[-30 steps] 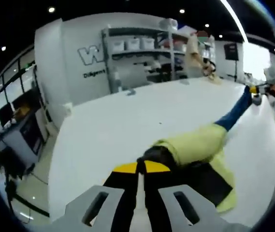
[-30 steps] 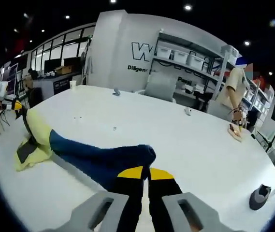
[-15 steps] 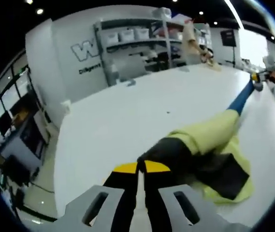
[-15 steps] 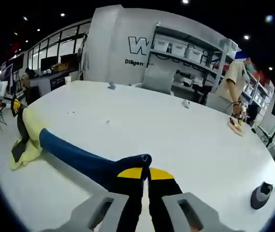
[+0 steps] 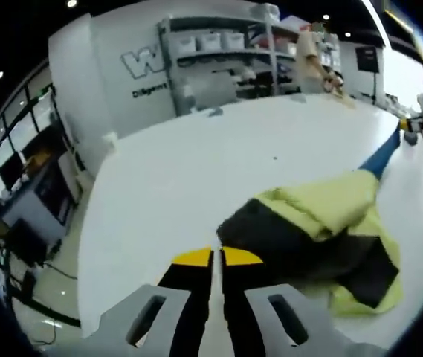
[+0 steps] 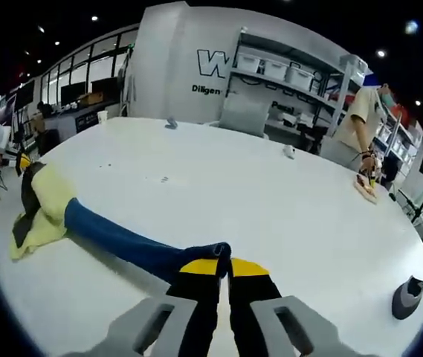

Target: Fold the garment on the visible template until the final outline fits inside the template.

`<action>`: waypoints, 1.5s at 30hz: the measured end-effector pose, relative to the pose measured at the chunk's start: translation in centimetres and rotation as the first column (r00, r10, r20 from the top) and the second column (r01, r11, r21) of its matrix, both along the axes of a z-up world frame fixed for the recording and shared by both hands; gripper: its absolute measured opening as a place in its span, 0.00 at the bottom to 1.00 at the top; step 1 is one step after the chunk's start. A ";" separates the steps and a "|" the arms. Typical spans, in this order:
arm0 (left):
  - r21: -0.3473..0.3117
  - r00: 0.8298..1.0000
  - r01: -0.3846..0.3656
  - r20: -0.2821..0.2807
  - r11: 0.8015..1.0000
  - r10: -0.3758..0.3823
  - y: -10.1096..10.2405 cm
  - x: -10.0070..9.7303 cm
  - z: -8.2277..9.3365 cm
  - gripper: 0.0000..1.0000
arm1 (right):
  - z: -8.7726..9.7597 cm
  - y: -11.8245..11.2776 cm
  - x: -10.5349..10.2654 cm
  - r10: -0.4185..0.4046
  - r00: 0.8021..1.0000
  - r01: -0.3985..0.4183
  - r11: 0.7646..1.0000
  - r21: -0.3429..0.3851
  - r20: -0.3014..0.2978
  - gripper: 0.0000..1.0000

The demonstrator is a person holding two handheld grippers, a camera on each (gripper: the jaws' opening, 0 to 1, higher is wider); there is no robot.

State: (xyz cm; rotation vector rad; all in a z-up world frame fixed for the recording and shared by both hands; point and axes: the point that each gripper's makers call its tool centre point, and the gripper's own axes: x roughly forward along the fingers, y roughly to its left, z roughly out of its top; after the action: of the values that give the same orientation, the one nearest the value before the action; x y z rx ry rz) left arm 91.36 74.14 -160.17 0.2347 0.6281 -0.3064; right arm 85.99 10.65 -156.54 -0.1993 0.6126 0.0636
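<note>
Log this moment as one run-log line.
left gripper: shut on garment | right gripper: shut on garment | garment stretched over table | fold: not done

A big white table [image 6: 270, 216] sits in the middle of the room. Behind the table stands a white wall [image 6: 174, 59] with dark letters on it. Next to the wall is a shelf [image 6: 285, 82] with white boxes [image 6: 270, 71] on top. A grey chair [image 6: 242, 119] stands at the far edge of the table, in front of the shelf. A person [image 6: 363, 123] in a light shirt stands at the table's far right side. A small dark cap [image 6: 408, 296] lies on the table near its right edge. Dark desks [image 5: 40, 201] stand on the floor, left of the table.
</note>
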 end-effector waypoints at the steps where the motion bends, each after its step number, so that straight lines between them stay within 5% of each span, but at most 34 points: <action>1: -0.018 1.000 -0.009 -0.003 1.000 0.009 -0.1 -0.1 0.1 0.05 | -0.1 0.0 -0.1 -0.003 1.000 0.003 1.000 0.001 -0.005 0.00; 6: -0.073 1.000 -0.015 0.003 0.997 0.015 -0.3 -0.8 0.6 0.08 | -0.5 -0.3 -0.3 -0.012 1.000 0.012 1.000 -0.002 -0.008 0.04; 13: -0.053 0.997 0.073 0.010 0.996 -0.073 -2.8 -2.3 0.4 0.42 | -0.6 1.2 -0.4 0.023 1.000 -0.023 0.999 0.024 -0.013 0.16; 17: -0.092 0.995 0.101 -0.004 0.991 -0.102 -4.7 -3.2 0.5 0.44 | 0.1 2.5 -0.1 0.079 0.997 -0.079 0.997 -0.002 0.019 0.32; 24: -0.207 0.995 0.098 -0.002 0.973 -0.101 -7.6 -4.9 0.9 0.51 | -0.1 5.4 -0.8 0.151 0.989 -0.151 0.988 -0.020 0.004 0.30; 28: -0.217 0.994 0.103 -0.019 0.971 -0.110 -8.6 -6.0 0.3 0.50 | -0.2 6.1 -0.9 0.178 0.984 -0.178 0.983 -0.035 0.004 0.31; 31: -0.242 0.991 0.109 -0.050 0.964 -0.125 -9.6 -7.4 -0.5 0.47 | -0.6 8.5 -1.7 0.230 0.973 -0.230 0.973 0.016 0.018 0.31; 40: -0.201 0.971 0.230 -0.017 0.952 -0.239 -13.7 -10.6 0.0 0.55 | -3.3 12.6 -3.4 0.318 0.948 -0.317 0.947 0.056 -0.018 0.31; 45: -0.155 0.935 0.351 0.003 0.923 -0.355 -15.6 -12.0 -0.7 0.57 | -4.6 16.3 -4.9 0.392 0.919 -0.388 0.918 0.083 -0.048 0.29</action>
State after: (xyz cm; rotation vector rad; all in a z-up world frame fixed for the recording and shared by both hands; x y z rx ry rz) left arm 79.33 58.56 -160.86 0.1953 0.5821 -0.7055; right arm 81.08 26.98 -161.13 -0.2490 0.6256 0.4804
